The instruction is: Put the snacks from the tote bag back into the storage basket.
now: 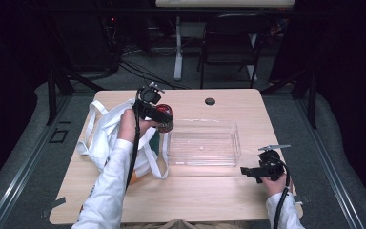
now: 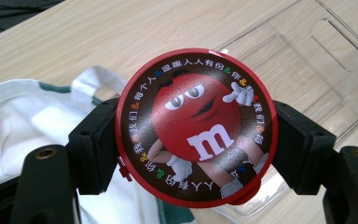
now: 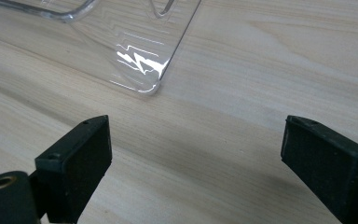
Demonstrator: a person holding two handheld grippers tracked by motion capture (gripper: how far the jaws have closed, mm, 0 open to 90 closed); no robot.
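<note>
My left gripper (image 2: pixel 196 140) is shut on a round red-lidded M&M's tin (image 2: pixel 196 127), its two black jaws pressing the tin's sides. In the high view the left gripper (image 1: pixel 161 119) holds the tin (image 1: pixel 165 118) above the left end of a clear plastic tray (image 1: pixel 204 142), next to a white tote bag (image 1: pixel 106 129). The tray (image 2: pixel 307 60) and the bag (image 2: pixel 23 116) lie below the tin in the left gripper view. My right gripper (image 1: pixel 246 171) stands open low over the table near the tray's front right corner (image 3: pixel 140 65), with bare wood between its jaws (image 3: pixel 196 158).
The wooden table (image 1: pixel 205 191) has a round cable hole (image 1: pixel 210 101) at its back edge. A dark folding chair (image 1: pixel 231 43) and a white desk leg (image 1: pixel 178 47) stand on the floor beyond the table.
</note>
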